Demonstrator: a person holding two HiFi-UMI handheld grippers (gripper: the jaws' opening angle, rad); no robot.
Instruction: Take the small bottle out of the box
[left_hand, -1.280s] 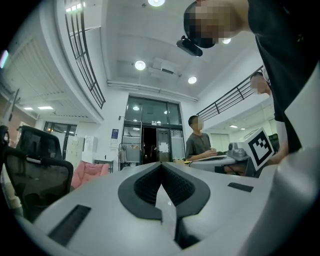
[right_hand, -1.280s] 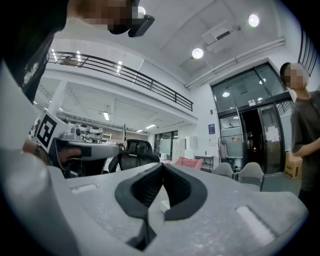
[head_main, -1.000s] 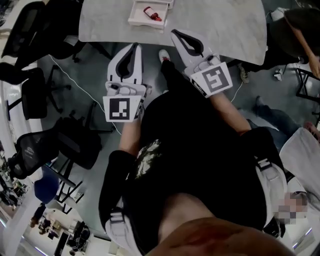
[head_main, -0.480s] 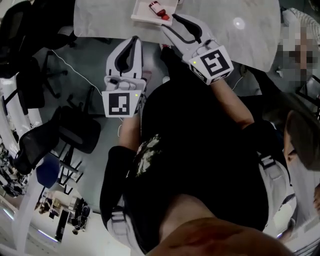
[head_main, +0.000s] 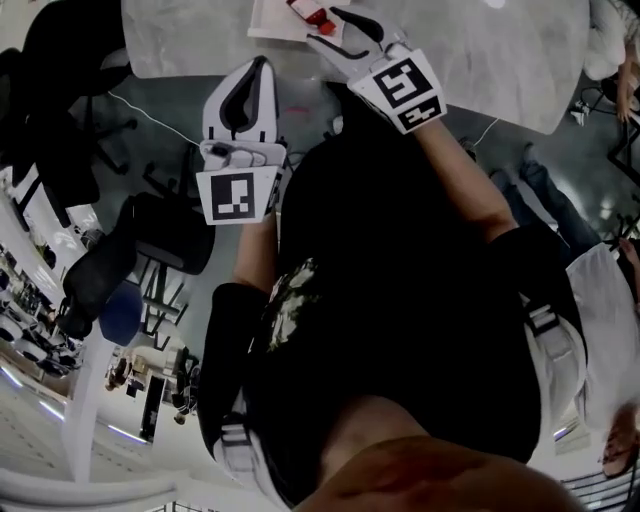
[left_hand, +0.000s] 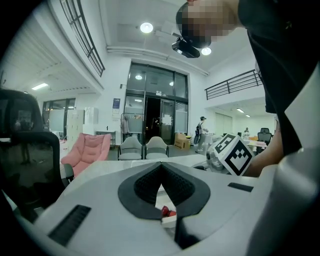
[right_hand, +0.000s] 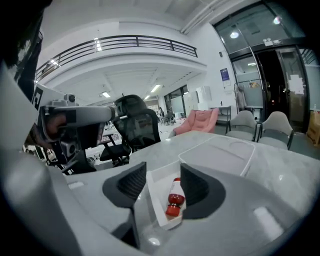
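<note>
The small bottle (right_hand: 173, 196) lies on its side inside the box (right_hand: 150, 196), cap end toward the person. It has a glossy red cap and red lower part, with a white band round its body; whatever is printed on that band is too small to read. From the head view the bottle (head_main: 312, 13) shows as a red and white sliver at the near edge of the box (head_main: 268, 22).

The box is a shallow white tray with thin upright walls and squared corners. It sits near the edge of the table (right_hand: 282, 172), whose top is pale grey, smooth and faintly marbled. Just behind it lies a flat white lid (right_hand: 215, 154) with rounded corners.

The right gripper (right_hand: 164, 185) reaches over the near corner of the box. Its jaws have just been opening and now stand spread; the bottle shows in the gap between them, but neither ribbed black pad touches it. From above, the right gripper (head_main: 325, 28) is right at the bottle.

The left gripper (left_hand: 161, 167) has its jaws pressed together at the tips and holds nothing. In the head view the left gripper (head_main: 263, 66) hangs at the table's edge, just left of the box.

Both grippers are matt white shells with black inner pads. Each marker cube (head_main: 237, 195) carries a bold black-and-white square pattern and no words.
</note>
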